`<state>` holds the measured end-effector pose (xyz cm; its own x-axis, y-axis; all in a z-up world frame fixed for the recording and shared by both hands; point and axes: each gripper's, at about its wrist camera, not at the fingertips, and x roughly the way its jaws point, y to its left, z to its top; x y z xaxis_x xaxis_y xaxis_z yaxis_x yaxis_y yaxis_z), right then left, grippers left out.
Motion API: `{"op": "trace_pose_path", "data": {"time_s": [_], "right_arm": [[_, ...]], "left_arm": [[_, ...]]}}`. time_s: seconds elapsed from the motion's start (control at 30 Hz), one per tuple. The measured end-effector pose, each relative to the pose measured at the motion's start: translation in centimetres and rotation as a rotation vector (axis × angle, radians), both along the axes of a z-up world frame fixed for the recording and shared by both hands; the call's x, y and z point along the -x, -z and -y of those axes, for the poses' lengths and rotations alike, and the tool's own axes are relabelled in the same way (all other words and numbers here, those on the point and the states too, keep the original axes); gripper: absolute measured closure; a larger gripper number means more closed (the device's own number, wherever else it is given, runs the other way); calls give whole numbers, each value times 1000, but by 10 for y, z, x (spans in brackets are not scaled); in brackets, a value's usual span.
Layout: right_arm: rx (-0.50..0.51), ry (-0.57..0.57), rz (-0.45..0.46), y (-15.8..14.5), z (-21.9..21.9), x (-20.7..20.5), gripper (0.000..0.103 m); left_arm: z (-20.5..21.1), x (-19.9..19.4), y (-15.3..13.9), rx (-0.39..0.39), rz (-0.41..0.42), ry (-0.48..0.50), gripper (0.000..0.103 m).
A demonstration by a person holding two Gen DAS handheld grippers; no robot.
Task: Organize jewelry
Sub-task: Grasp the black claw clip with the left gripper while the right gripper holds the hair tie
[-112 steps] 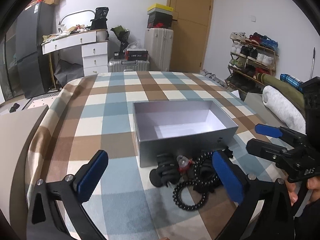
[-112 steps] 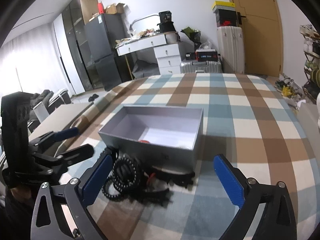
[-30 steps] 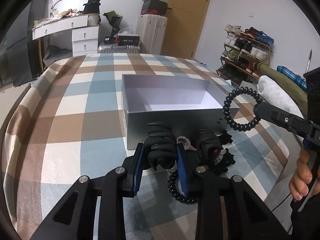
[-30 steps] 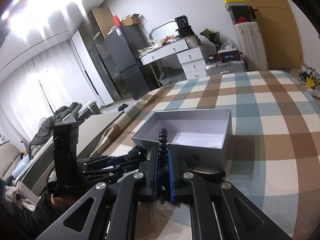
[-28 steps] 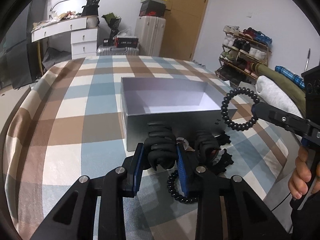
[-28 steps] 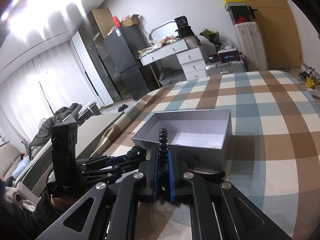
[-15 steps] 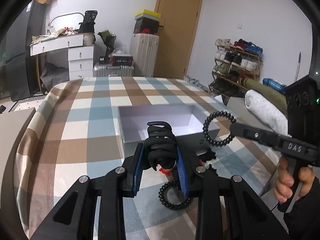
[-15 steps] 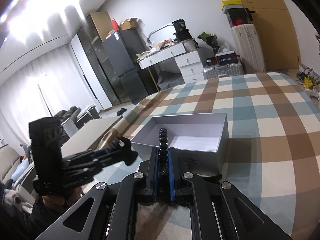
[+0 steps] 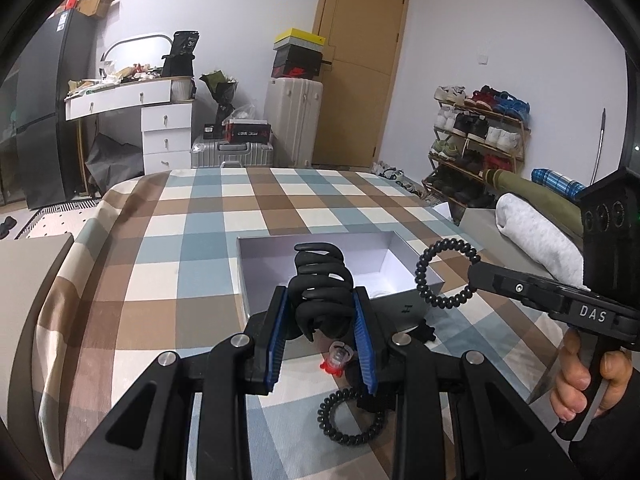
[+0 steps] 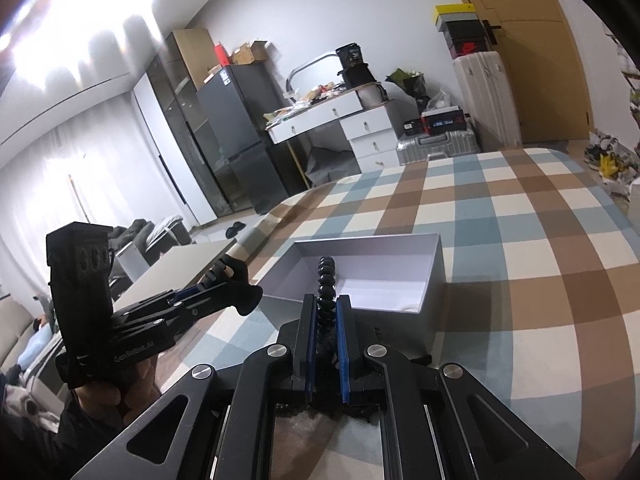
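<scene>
Black plastic fills the grip of the left gripper (image 9: 320,320) in the left wrist view: its blue pads (image 9: 277,336) are pressed in on a black claw clip (image 9: 320,284), held up in front of the grey box (image 9: 416,308). The box sits open on the checked cloth (image 9: 160,264), its pale inside showing behind the clip. Under the gripper a small red-and-clear piece (image 9: 336,360) and a black coil tie (image 9: 348,416) lie on the cloth just before the box, with other dark pieces (image 9: 422,330) beside them. To the right, the right gripper (image 9: 474,276) comes in from the side, its tip closed on a second coil tie (image 9: 446,272), which hangs as a ring by the box's right corner. A hand (image 9: 584,384) grips its handle.

From the right wrist view, the right gripper (image 10: 326,320) has its pads nearly together, pinching the coil tie (image 10: 326,284) seen edge-on, upright, in line with the box (image 10: 434,276). At left the left gripper (image 10: 236,292) is held level, closed on the clip (image 10: 240,280), near the box's left corner.
</scene>
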<state>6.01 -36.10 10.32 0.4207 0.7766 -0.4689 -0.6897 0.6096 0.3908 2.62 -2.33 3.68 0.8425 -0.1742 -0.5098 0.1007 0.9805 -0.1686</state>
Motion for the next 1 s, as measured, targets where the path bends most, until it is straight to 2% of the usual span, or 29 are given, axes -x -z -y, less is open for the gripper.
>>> {"op": "trace_pose_path", "data": {"time_s": [0.3, 0.43, 0.63, 1.0], "right_arm": [[-24, 22, -27, 2, 4, -6, 94], [-83, 39, -86, 10, 8, -16, 94], [-106, 73, -147, 23, 9, -26, 94], [-101, 83, -100, 8, -5, -30, 94]], "left_arm": [[1, -11, -2, -5, 7, -20, 78], [0, -12, 2, 7, 5, -37, 78], [-3, -12, 2, 11, 6, -49, 78], [4, -32, 7, 10, -14, -54, 78]]}}
